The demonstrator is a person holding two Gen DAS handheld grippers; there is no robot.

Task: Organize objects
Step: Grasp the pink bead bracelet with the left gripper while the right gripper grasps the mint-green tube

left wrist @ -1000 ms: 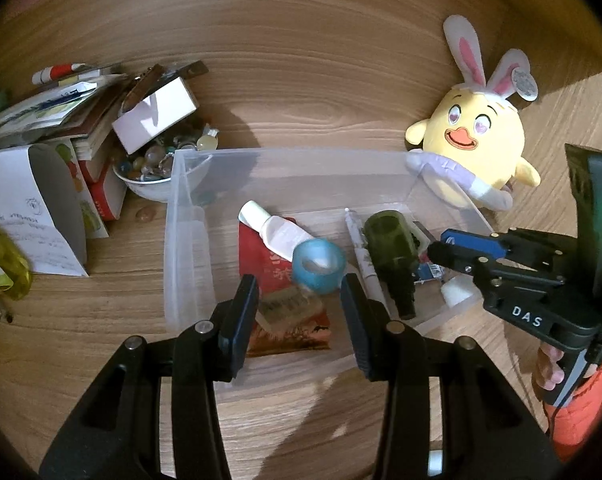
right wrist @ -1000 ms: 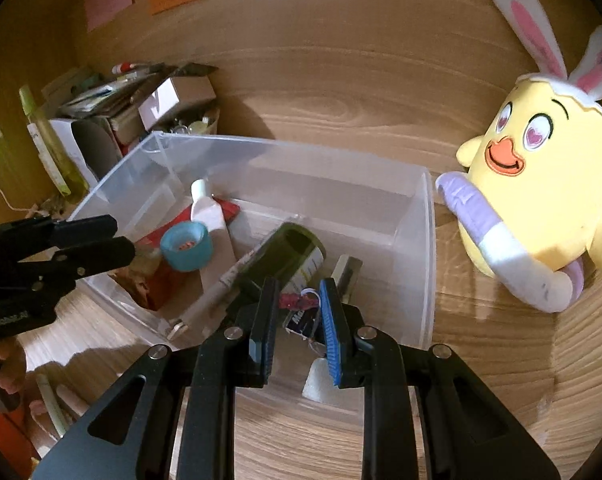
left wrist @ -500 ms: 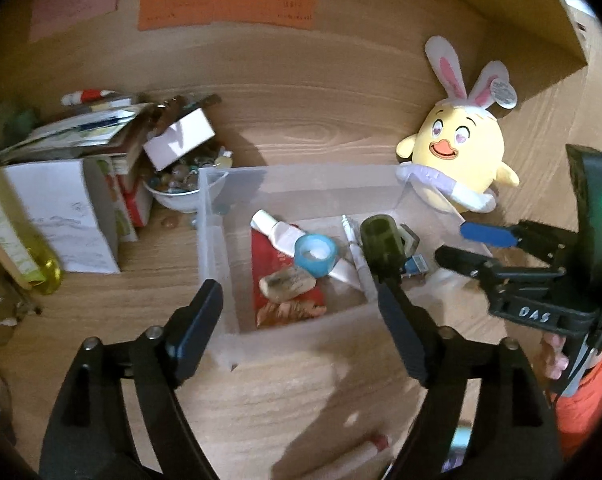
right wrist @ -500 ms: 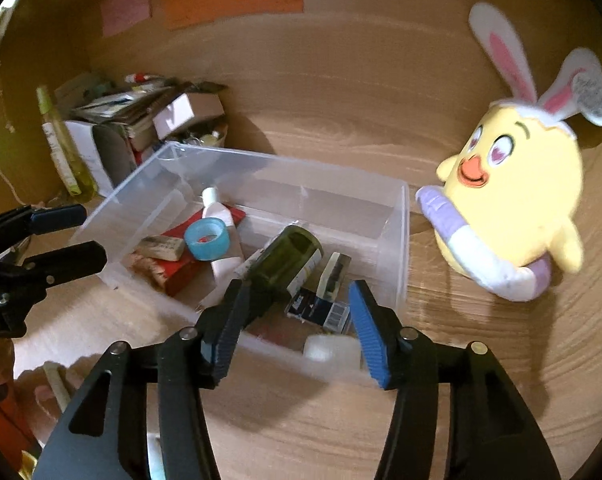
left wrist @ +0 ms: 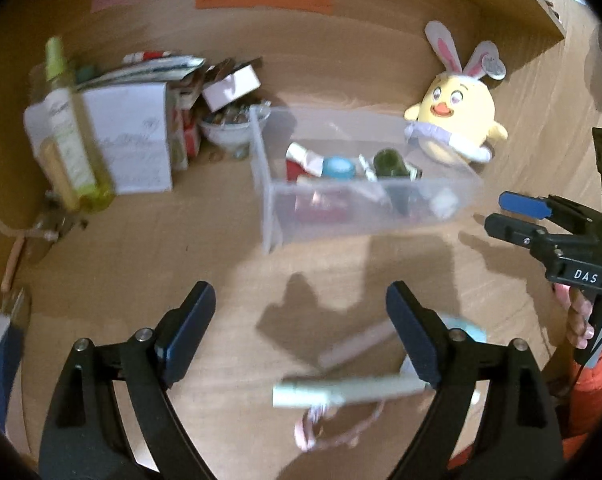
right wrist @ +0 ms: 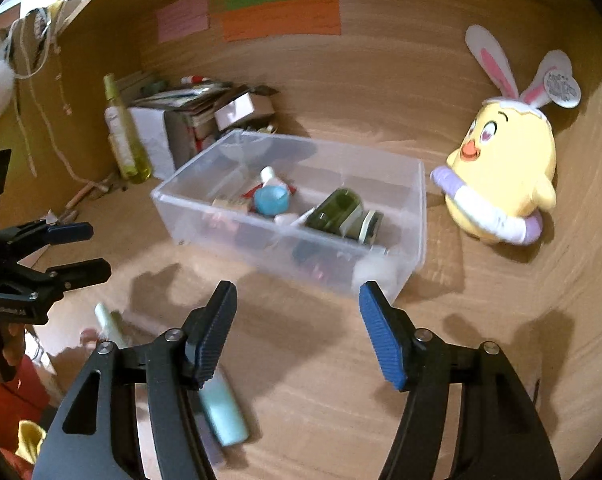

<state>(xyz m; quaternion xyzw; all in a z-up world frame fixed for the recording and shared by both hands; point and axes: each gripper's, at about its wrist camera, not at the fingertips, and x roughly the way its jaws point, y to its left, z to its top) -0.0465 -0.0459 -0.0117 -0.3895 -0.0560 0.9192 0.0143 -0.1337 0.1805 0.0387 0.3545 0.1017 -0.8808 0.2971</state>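
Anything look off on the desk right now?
Mildly: the dark green bottle lies tipped on its side in the clear bin, and a pale green tube lies loose on the desk outside it. No visible spill.

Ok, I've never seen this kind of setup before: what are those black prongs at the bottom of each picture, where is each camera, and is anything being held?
There is no robot here. A person holds a hand-held gripper in each hand, and each gripper carries a wide-angle camera that looks forward along its two fingers. The prongs at the bottom of the left view are the left gripper; those in the right view are the right gripper. Each camera also catches the other gripper at the picture's edge.

Both grippers are opening, with nothing between their fingers, so nothing is held.

On the wooden desk stands a clear plastic box that holds a green bottle, a blue tape roll and other small things. Beside it sits a yellow plush chick. A pale green tube lies loose near the grippers. Books and a tall yellow bottle stand at the back.
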